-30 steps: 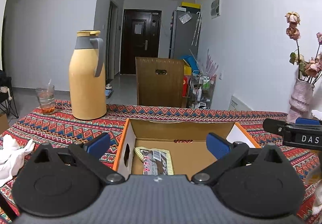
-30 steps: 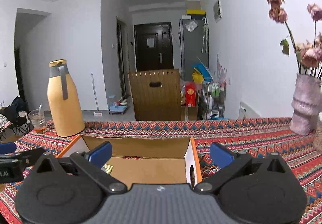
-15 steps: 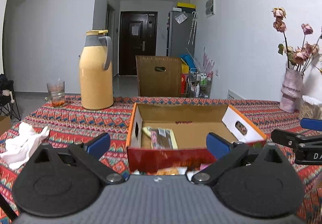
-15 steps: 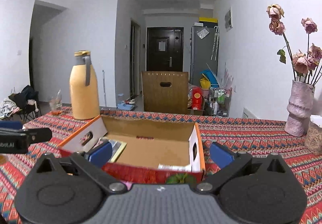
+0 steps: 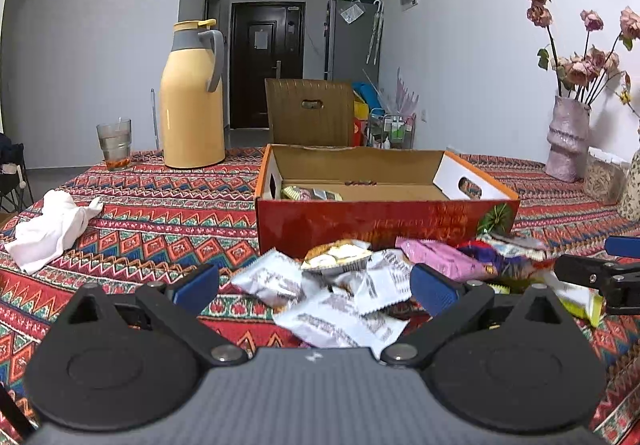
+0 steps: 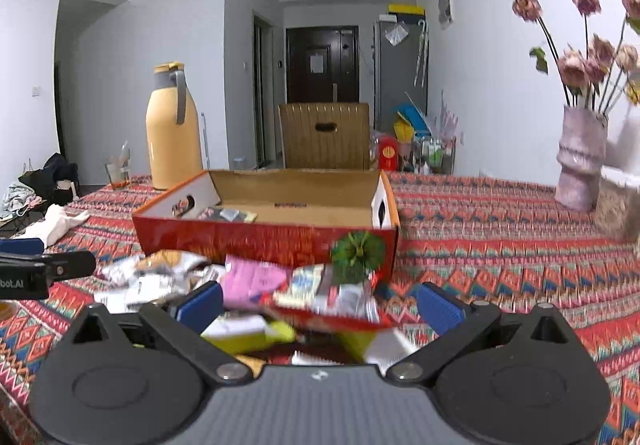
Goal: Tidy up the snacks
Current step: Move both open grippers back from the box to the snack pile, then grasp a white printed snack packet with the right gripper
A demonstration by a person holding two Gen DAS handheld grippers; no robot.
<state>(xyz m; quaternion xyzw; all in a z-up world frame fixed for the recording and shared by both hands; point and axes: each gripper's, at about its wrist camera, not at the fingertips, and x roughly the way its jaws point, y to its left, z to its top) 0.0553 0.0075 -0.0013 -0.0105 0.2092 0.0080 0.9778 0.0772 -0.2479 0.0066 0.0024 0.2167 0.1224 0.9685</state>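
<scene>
Table: the table (image 5: 168,213) wears a red zigzag-patterned cloth.
Box: the open red box (image 5: 384,213) sits mid-table, one packet inside at its left end.
Snacks: the snack packets (image 5: 344,285) lie heaped against the box's near wall.
Far edge: yellow jug (image 5: 194,97), glass (image 5: 114,141); vase (image 5: 568,141) at the right.
Left edge: crumpled white cloth (image 5: 52,225).
Room: white walls, dark door (image 5: 267,61), a chair (image 5: 310,111) behind the table.
Left gripper (image 5: 314,285): jaws wide, empty, over the heap.
Right gripper (image 6: 320,301): jaws wide, empty, over the heap.

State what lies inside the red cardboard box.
Inside the red cardboard box, a snack packet lies at its left end; the rest is bare cardboard. The front wall hides the near floor.
</scene>
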